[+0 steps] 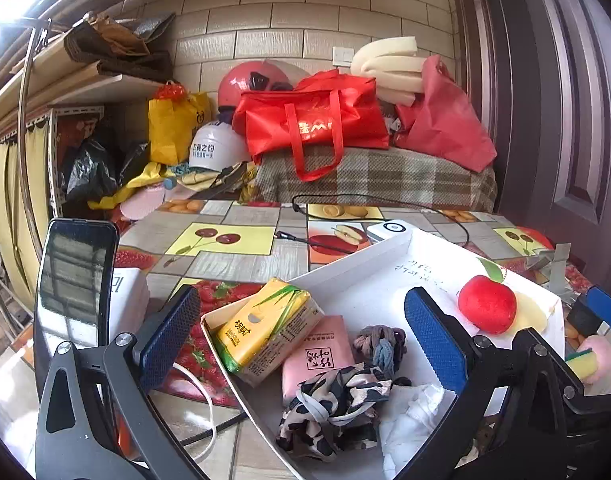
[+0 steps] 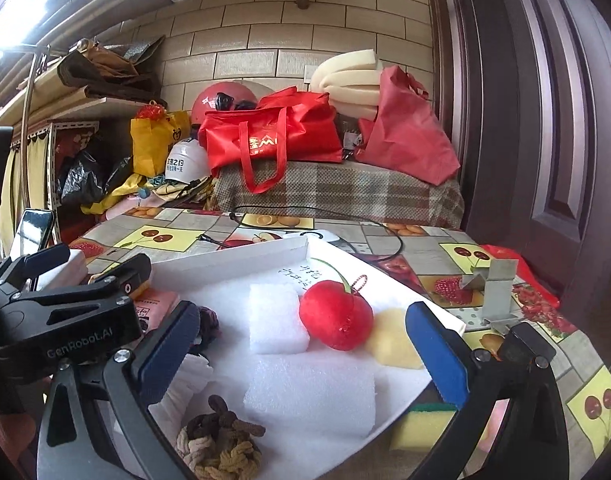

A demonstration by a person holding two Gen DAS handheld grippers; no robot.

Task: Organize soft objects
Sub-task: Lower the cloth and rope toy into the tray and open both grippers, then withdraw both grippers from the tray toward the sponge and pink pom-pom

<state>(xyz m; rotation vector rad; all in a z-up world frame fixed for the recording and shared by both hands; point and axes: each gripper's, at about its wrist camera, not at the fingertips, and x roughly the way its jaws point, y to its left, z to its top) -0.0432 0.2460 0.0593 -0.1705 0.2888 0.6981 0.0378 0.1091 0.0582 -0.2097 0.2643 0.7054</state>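
We find the soft things gathered in the shallow white cardboard tray (image 1: 345, 268) on the bench (image 1: 233, 236) with its fruit-print oilcloth. In it lie a yellow tissue pack (image 1: 265, 324), a pink tissue pack (image 1: 317, 354), a black-and-white patterned cloth scrunchie (image 1: 337, 400), crumpled white fabric (image 1: 409, 420), a red foam apple (image 2: 335, 316) with a pale yellow foam slice (image 2: 391, 340) just beside it, two white foam blocks (image 2: 311, 392), and a brown knotted rope ball (image 2: 221, 440). One yellow-and-green sponge (image 2: 421, 424) sits outside the tray, against its near right edge; we judge it the piece not yet put away.

All of these should be light and yielding. We would take the sponge and foam blocks across their flat sides, squeezing gently, since foam springs back and may slip. The scrunchie and fabric are limp: pinch a bunched fold. The apple is round and could roll, so grip across its middle.

The left gripper (image 1: 301, 340) hovers over the tray's left end, jaws spread wide, holding nothing. The right gripper (image 2: 305, 356) is likewise wide open and empty above the foam.

The left view alone shows the tissue packs and scrunchie fully; the right view alone shows the foam blocks and rope ball.
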